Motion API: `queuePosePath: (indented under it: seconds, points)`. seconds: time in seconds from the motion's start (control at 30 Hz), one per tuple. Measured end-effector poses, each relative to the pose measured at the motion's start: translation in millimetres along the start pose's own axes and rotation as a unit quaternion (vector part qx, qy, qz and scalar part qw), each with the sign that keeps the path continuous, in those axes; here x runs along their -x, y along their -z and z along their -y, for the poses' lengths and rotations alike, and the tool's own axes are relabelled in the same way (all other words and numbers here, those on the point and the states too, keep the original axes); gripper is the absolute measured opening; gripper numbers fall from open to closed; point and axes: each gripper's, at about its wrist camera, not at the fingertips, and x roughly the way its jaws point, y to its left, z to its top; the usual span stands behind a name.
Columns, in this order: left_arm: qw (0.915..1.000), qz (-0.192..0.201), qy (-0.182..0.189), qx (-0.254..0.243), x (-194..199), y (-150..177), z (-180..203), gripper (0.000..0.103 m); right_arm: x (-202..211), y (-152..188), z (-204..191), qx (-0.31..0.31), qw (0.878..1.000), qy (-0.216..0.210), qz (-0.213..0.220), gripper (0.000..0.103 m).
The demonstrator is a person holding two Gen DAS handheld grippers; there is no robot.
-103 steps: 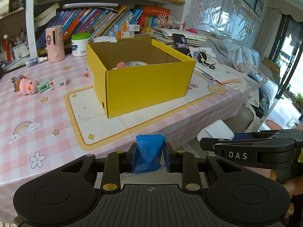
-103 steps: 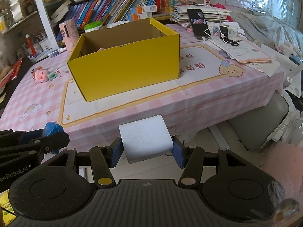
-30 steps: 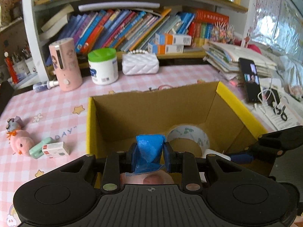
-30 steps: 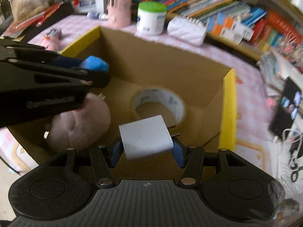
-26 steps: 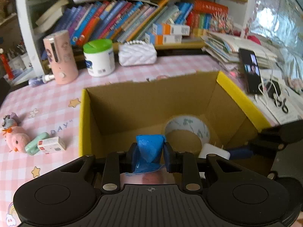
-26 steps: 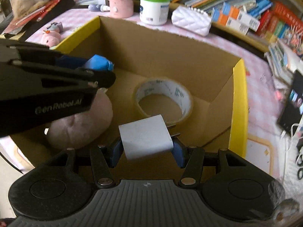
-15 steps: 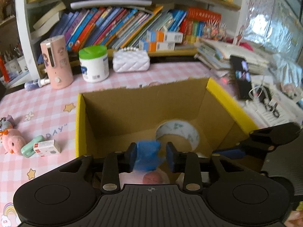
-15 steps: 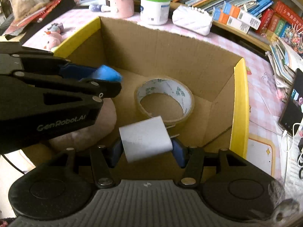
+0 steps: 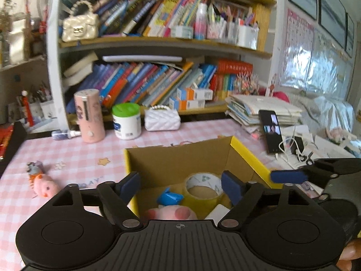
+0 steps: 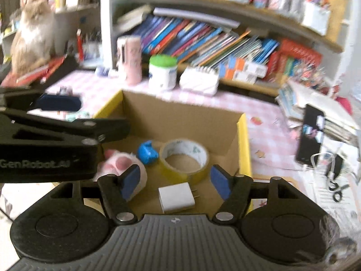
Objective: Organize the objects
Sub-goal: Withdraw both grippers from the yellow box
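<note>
A: With both items now down inside the yellow box [image 10: 244, 149], left claw [image 9: 180, 185] spread wide, nothing between the pads. Right claw [image 10: 176, 181] just been opening too, empty.

B: White charger [image 10: 176, 197] lying flat on the box floor, prongs toward the tape roll [image 10: 183, 158]. Blue wad [image 10: 147, 152] just beside the roll, near the pink plush [image 10: 121, 163].

A: Left on the surface: pink toy [image 9: 44, 186]. Probably soft and light; best pinched across the body.

B: Charger likely hard and slick; flat sides only, never the prongs.
</note>
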Motion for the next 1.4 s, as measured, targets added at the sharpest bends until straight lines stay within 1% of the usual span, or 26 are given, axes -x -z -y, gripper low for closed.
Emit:
queuePosePath:
  seconds: [0.13, 0.3, 0.4, 0.57, 0.7, 0.77, 0.83, 0.97, 1.33, 1.4]
  points:
    - [0.9998, 0.010, -0.001, 0.016, 23, 15, -10, 0.084, 28, 9, -5, -0.031, 0.998, 0.035, 0.041, 0.068]
    - [0.9995, 0.002, -0.004, 0.030, 47, 38, -23, 0.084, 53, 33, -17, -0.076, 0.993, 0.069, 0.053, 0.069]
    - [0.9996, -0.007, -0.006, 0.027, 59, 52, -29, 0.084, 62, 51, -29, -0.091, 0.991, 0.084, 0.047, 0.069]
    - [0.9985, -0.032, -0.028, 0.033, 76, 82, -44, 0.085, 71, 80, -55, -0.105, 0.989, 0.099, 0.023, 0.069]
    - [0.9952, -0.068, -0.051, 0.048, 86, 110, -56, 0.086, 76, 97, -77, -0.112, 0.988, 0.108, 0.004, 0.076]
    - [0.9936, -0.084, -0.050, 0.056, 90, 120, -61, 0.086, 78, 103, -87, -0.109, 0.988, 0.113, -0.004, 0.077]
    - [0.9929, -0.094, -0.050, 0.053, 94, 126, -65, 0.086, 79, 107, -96, -0.109, 0.988, 0.112, -0.011, 0.078]
    - [0.9924, -0.088, -0.063, 0.057, 107, 131, -75, 0.089, 80, 110, -110, -0.113, 0.988, 0.104, -0.017, 0.081]
    - [0.9893, -0.092, -0.090, 0.069, 136, 144, -103, 0.089, 81, 116, -154, -0.101, 0.992, 0.069, -0.027, 0.087]
    - [0.9884, -0.092, -0.096, 0.073, 141, 147, -109, 0.089, 82, 116, -161, -0.099, 0.993, 0.064, -0.028, 0.089]
